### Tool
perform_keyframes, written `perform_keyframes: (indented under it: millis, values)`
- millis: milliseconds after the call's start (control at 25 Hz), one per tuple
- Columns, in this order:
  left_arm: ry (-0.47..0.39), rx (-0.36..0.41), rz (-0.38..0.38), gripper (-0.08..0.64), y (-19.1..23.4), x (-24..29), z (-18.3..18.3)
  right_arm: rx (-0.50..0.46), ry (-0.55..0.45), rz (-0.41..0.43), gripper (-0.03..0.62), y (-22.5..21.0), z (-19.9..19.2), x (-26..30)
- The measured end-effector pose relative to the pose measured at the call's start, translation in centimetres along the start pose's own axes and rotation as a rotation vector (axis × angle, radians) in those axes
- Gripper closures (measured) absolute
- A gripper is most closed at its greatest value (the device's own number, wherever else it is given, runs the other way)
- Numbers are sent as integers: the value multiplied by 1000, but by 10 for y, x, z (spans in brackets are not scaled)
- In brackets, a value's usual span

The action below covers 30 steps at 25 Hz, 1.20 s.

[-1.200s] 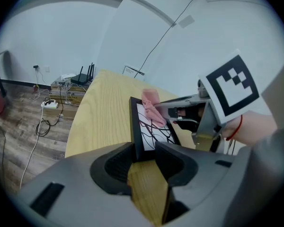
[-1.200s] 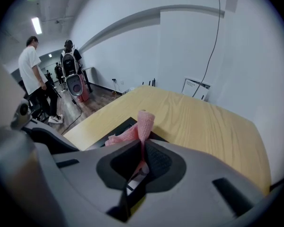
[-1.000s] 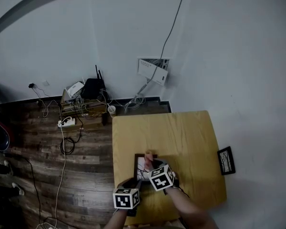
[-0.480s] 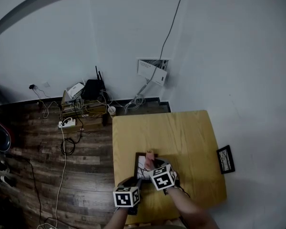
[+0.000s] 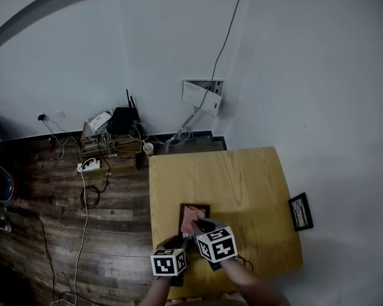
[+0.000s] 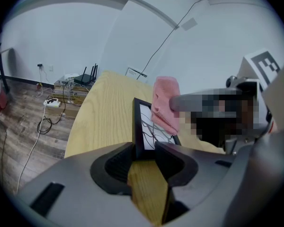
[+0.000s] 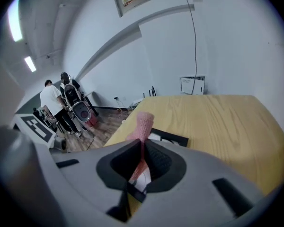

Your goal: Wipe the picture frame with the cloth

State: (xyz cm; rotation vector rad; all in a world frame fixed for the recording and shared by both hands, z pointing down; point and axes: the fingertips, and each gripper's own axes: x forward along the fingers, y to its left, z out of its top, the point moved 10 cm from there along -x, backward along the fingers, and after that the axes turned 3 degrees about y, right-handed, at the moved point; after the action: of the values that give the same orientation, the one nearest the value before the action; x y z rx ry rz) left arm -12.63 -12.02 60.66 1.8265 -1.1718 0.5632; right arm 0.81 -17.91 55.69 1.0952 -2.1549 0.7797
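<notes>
Mid-wipe, likely unfinished.
Your left gripper (image 6: pixel 146 148) clamps the black-rimmed picture frame (image 6: pixel 146 123); your right gripper (image 7: pixel 142 148) pinches the pink cloth (image 7: pixel 143 121) over it.

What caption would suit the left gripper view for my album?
Left gripper steadies a black picture frame on a wooden table; right gripper holds a pink cloth over it.

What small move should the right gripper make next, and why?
Probably lower the right gripper a little so the pink cloth presses onto the picture, then stroke across it. The left gripper is shut on the picture frame at its near edge, steadying it, while the cloth pinched in the right gripper seems to hang just off the picture.
</notes>
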Motion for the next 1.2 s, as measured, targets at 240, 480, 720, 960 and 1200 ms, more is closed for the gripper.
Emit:
perform_keyframes:
  millis: [240,480,720,960,1200]
  values:
    - [1,3,-2,420,0,0,0,7,36,26,575,9,-11,10]
    - [0,7,0,420,0,0,0,-37,90,18,575,10,-25,24]
    - [1,10,-3,420,-1,0,1,-81,123,11,575,11,-32,30]
    - [-1,6,-2,420,1,-1,0,-176,143,-24,575,15,-33,30]
    - [-1,1,2,420,0,0,1,-193,166,-47,575,11,-34,22]
